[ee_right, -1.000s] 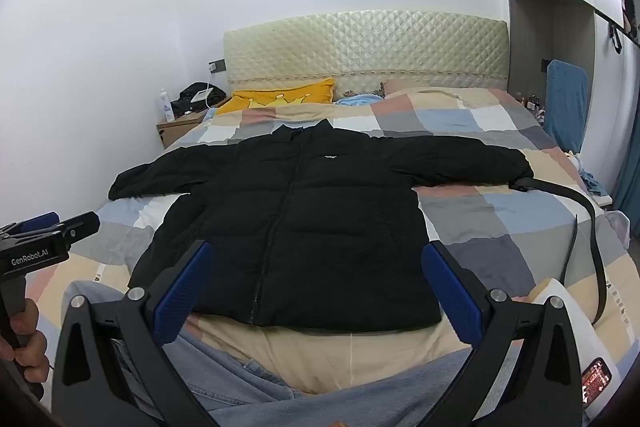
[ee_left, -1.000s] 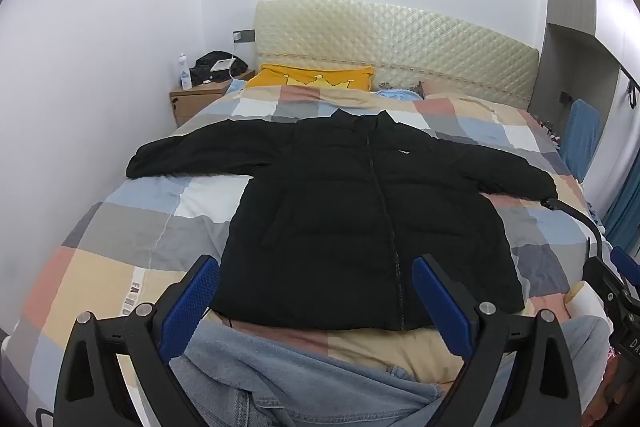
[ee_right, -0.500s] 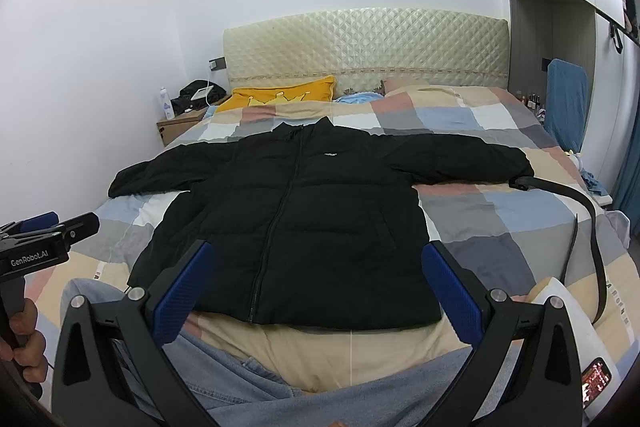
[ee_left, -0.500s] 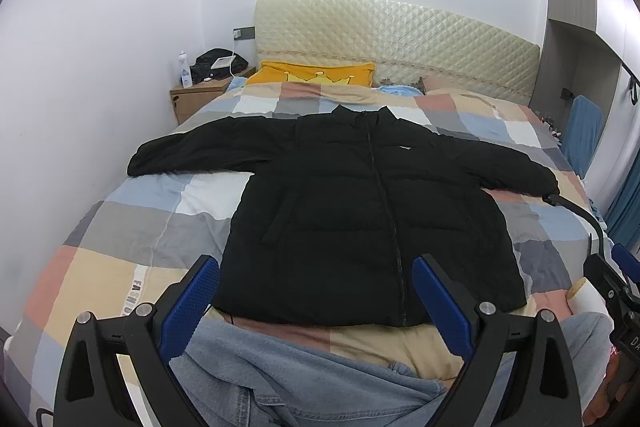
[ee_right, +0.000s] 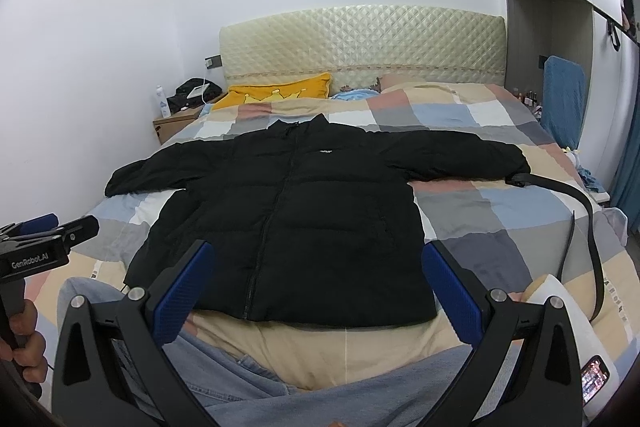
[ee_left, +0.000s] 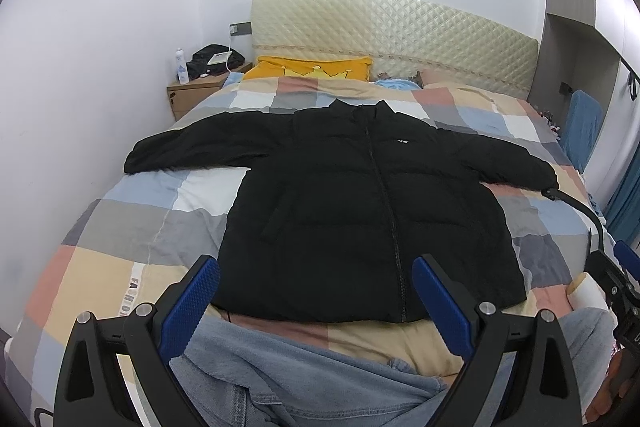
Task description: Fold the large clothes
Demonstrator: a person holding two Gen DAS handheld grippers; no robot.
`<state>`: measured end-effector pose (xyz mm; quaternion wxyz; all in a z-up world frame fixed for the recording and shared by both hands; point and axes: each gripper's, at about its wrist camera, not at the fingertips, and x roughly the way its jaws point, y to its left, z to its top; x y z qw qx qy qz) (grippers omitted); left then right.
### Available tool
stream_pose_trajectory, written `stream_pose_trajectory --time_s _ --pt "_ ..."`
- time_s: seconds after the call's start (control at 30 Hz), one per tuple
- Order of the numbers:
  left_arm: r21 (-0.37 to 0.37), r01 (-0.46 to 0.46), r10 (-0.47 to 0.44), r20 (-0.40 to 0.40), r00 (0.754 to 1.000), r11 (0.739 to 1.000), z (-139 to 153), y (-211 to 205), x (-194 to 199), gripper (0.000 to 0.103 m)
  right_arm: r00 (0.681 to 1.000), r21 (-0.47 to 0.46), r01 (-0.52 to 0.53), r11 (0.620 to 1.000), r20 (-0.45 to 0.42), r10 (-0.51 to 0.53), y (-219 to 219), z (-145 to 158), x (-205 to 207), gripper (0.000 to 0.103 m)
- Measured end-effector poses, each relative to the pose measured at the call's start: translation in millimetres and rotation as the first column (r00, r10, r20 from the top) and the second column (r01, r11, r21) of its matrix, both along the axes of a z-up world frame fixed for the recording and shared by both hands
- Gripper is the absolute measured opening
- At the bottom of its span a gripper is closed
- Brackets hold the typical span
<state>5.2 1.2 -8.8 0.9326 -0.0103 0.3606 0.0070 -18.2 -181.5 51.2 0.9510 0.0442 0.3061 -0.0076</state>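
Observation:
A black puffer jacket [ee_left: 360, 203] lies flat and zipped on the checked bedspread [ee_left: 132, 227], both sleeves spread out sideways; it also shows in the right wrist view [ee_right: 304, 211]. My left gripper [ee_left: 316, 291] is open and empty, held above the bed's near edge just short of the jacket's hem. My right gripper [ee_right: 316, 279] is open and empty, also short of the hem. The left gripper shows at the left edge of the right wrist view [ee_right: 36, 247].
Light blue jeans [ee_left: 304, 375] lie at the bed's near edge below the hem. A black belt [ee_right: 580, 219] lies by the right cuff. A yellow pillow [ee_left: 308, 69] and padded headboard [ee_left: 392, 35] are at the far end; a nightstand [ee_left: 196, 95] stands far left.
Both views have tipped slightly so the jacket sits a little lower in the frames. The jacket has not moved and both grippers stay open.

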Motion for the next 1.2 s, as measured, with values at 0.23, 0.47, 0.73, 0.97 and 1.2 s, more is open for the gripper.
stream_pose_trajectory --time_s 0.23,0.47,0.73,0.97,1.2 --pt "-0.007 0.013 -0.013 0.003 1.000 1.000 4.0 -2.8 1.2 0.098 1.000 -0.005 -0.006 1.000 0.006 0.006 0.7 2.3 2.3 0.103" --pt "-0.011 0.013 -0.013 0.005 1.000 1.000 8.0 -5.1 3.1 0.098 1.000 -0.001 -0.010 1.000 -0.001 0.010 1.3 1.5 3.1 0.103" --pt "-0.011 0.009 -0.009 0.003 1.000 1.000 7.9 -5.2 2.8 0.098 1.000 -0.002 0.003 1.000 -0.009 -0.003 -3.3 2.5 2.3 0.103" --pt "-0.011 0.015 -0.015 -0.003 1.000 1.000 7.3 -6.5 4.8 0.098 1.000 0.000 0.003 1.000 -0.012 -0.003 -3.0 1.4 3.6 0.103" --pt "-0.011 0.018 -0.018 -0.004 1.000 1.000 6.9 -7.4 6.6 0.098 1.000 0.010 0.000 1.000 -0.013 0.001 -4.4 -0.5 5.9 0.103"
